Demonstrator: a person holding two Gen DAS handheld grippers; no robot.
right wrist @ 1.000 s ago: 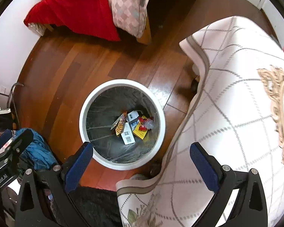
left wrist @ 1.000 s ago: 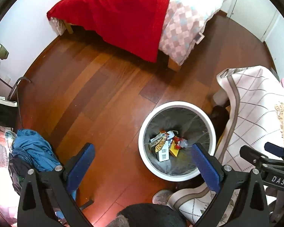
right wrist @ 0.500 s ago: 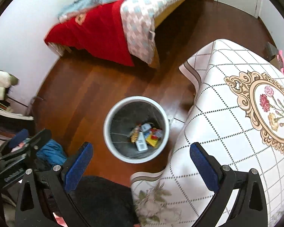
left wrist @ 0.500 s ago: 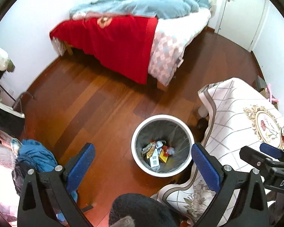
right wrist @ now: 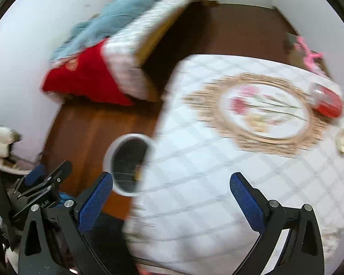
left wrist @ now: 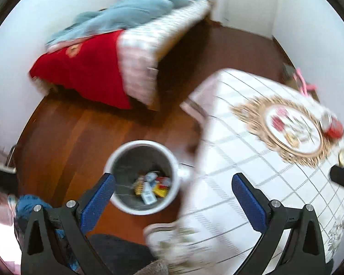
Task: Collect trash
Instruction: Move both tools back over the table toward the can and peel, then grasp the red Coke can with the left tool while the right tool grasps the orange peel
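Note:
A white round trash bin stands on the wood floor beside the table, with several wrappers and a small carton inside; its rim also shows in the right wrist view. A red can lies on the far right of the tablecloth and shows in the left wrist view. A small pale scrap lies near it. My left gripper is open and empty, high above the bin. My right gripper is open and empty above the table's near edge. Both views are blurred.
A table with a white checked cloth and floral medallion fills the right side. A bed with red and blue covers stands against the far wall. Blue clothes lie at the left. A pink object sits beyond the table.
Both grippers have risen away from the bin and swung right toward the table. The bin looks smaller, and the red can has come into view.

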